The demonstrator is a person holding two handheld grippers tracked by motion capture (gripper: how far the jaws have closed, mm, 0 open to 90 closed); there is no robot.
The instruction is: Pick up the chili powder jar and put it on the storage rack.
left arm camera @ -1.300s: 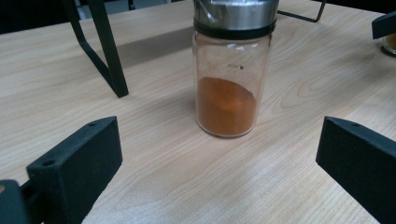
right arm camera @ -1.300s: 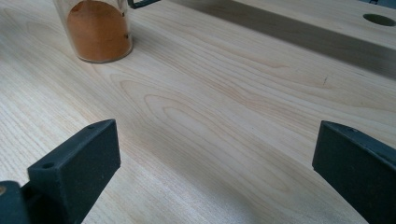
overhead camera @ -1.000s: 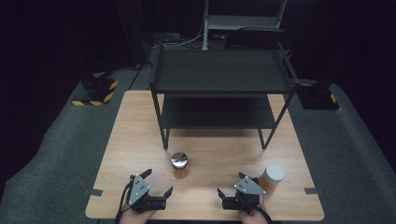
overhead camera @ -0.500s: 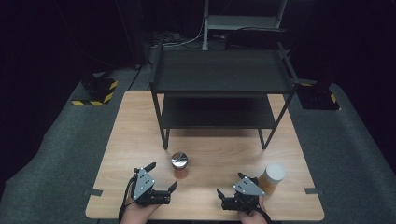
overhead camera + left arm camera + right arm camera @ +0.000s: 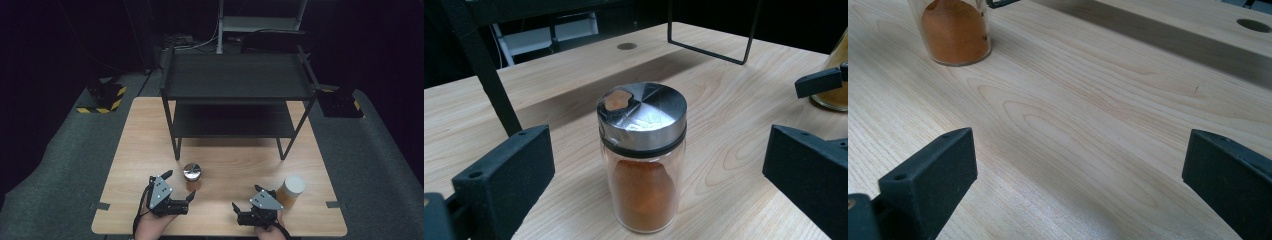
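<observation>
Two jars stand on the wooden worktop [image 5: 150, 135], both toward its near edge. The spice jar [image 5: 192, 176], glass with a shiny metal lid and orange powder in its lower half, stands upright just left of the middle, a little in front of the shelf rack's front left leg. In the left gripper view it [image 5: 643, 155] sits squarely between the two black fingers, which stand wide apart on either side and touch nothing. The left gripper [image 5: 179, 188], held in a hand [image 5: 152, 225] rising from the near edge, hovers just beside the jar, one finger reaching past it on the far side and one on the near side.

The second jar [image 5: 291, 191], with a pale lid and amber contents, stands near the right end of the near edge. The right gripper [image 5: 241, 212] lies low by the near edge, just left of that jar, its fingers spread wide over bare wood and pointing left toward the spice jar; in the right gripper view the spice jar's base [image 5: 955, 37] shows at the far left, well apart from the fingers.

Behind them the black two-level shelf rack [image 5: 240, 80] stands across the far half of the worktop, both levels bare.
</observation>
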